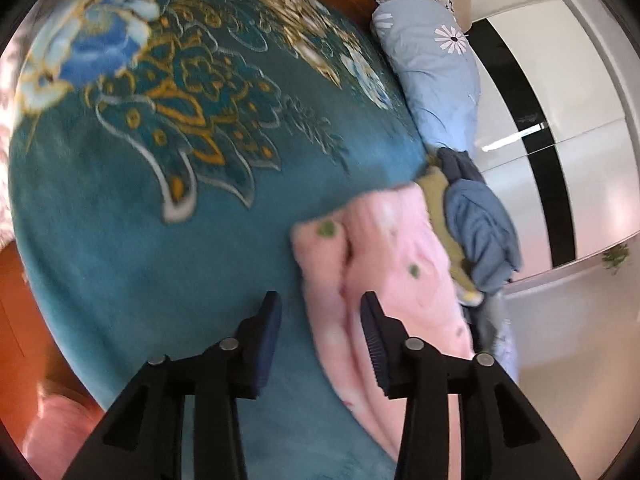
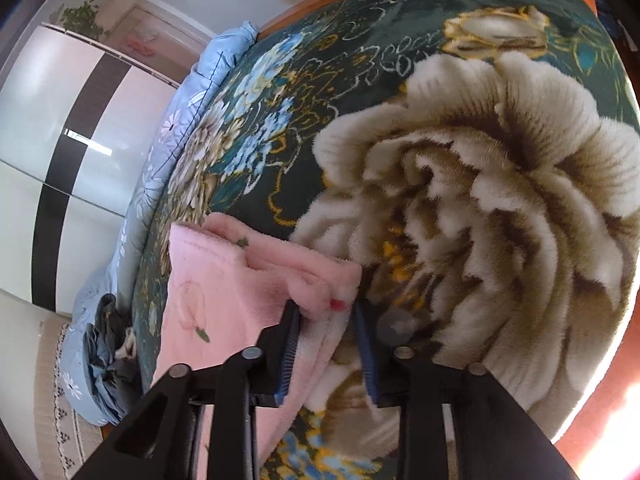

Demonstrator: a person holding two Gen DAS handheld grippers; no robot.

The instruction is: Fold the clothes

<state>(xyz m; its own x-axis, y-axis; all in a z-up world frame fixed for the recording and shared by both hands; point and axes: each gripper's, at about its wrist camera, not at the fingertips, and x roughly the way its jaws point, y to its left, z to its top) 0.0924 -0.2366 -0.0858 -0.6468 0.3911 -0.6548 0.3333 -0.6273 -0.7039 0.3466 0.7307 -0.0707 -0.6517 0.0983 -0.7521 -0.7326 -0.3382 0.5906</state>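
Note:
A pink fleece garment (image 1: 384,264) with small green motifs lies on a teal floral blanket (image 1: 168,152) covering the bed. My left gripper (image 1: 320,320) is open just above the garment's near left edge, with nothing between its pads. In the right wrist view the same pink garment (image 2: 224,280) lies folded over on the blanket (image 2: 460,200). My right gripper (image 2: 326,320) is open with its jaws either side of the garment's folded corner, which carries a small red mark. Whether the pads touch the cloth is unclear.
A blue and olive heap of clothes (image 1: 476,220) lies at the bed's edge beside a light blue daisy-print quilt (image 1: 436,72). The heap also shows in the right wrist view (image 2: 104,348). White wardrobe doors (image 1: 568,120) with a black stripe stand beyond. An orange wooden bed frame (image 2: 592,420) borders the blanket.

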